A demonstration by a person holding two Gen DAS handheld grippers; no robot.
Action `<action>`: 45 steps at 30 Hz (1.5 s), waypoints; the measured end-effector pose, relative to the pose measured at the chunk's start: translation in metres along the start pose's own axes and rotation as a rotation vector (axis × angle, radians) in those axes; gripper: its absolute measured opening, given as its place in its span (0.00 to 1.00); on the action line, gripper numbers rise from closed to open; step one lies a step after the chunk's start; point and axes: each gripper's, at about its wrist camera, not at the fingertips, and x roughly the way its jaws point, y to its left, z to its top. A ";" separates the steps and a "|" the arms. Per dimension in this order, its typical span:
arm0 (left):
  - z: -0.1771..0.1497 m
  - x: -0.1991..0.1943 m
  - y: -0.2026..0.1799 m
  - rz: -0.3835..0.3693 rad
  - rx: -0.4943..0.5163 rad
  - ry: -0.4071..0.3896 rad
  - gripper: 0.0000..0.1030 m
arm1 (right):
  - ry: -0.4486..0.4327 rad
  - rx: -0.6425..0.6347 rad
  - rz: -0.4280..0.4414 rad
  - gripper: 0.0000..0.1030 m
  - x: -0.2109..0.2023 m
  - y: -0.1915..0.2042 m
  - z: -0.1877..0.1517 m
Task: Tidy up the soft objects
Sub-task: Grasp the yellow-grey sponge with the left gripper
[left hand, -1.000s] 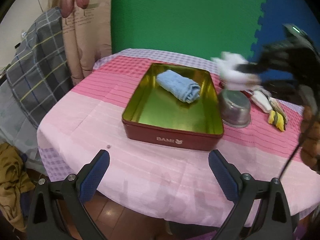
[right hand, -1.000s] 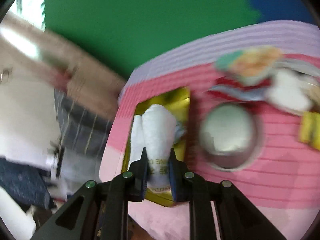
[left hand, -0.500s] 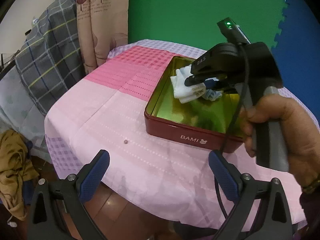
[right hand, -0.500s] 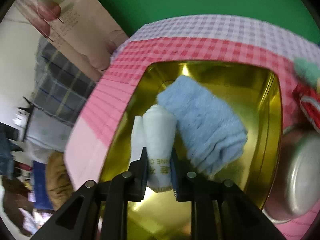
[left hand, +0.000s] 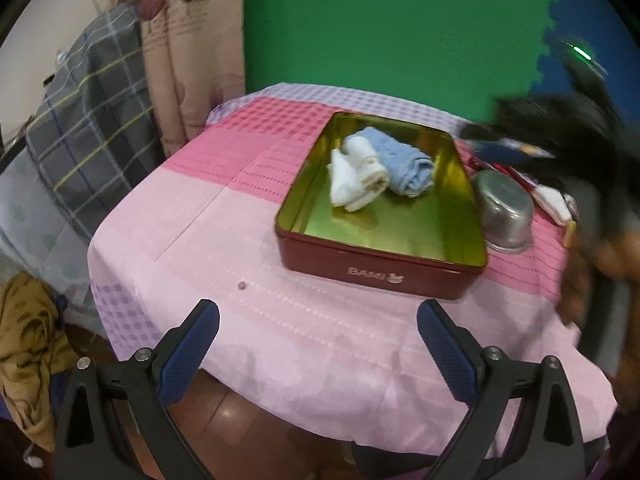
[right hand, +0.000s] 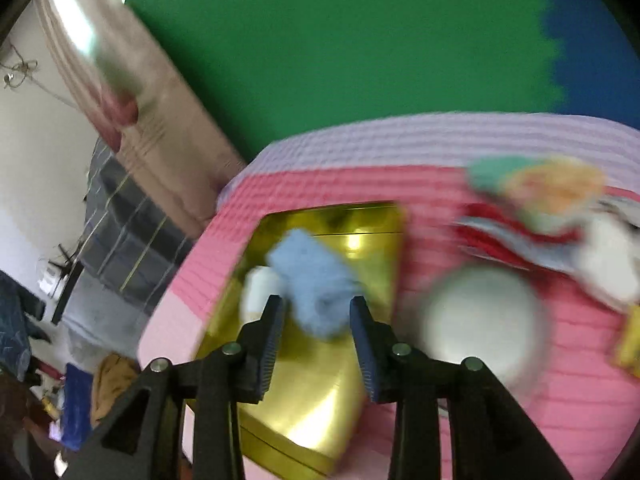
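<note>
Lying side by side in the far half of the red rectangular tin with the gold inside [left hand: 380, 276], the rolled white cloth [left hand: 358, 178] and the rolled light-blue towel [left hand: 408, 166] touch each other, white on the left, blue on the right. The tin sits on the round table under a pink and lilac checked cloth [left hand: 224, 264]. Just right of the tin stands an upturned steel bowl [left hand: 506, 210], and past it, further right and far, a blurred heap of small soft things, among them a white piece [left hand: 554, 204].

The left gripper [left hand: 318, 346] hangs over the near edge of the table, its blue-padded fingers [left hand: 188, 354] spread wide with nothing between them. The right gripper [right hand: 318, 326] is above the tin's near part, its fingers [right hand: 364, 340] parted to a middling gap and empty; in its blurred view the blue towel [right hand: 316, 284] shows beyond them and the white cloth [right hand: 260, 292] to the left. In the left view the right gripper is a dark smear at the right edge
</note>
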 end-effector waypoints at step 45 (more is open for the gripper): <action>0.059 0.148 -0.292 -0.743 -0.305 0.562 0.93 | -0.182 0.200 -0.367 0.52 -0.189 -0.281 -0.118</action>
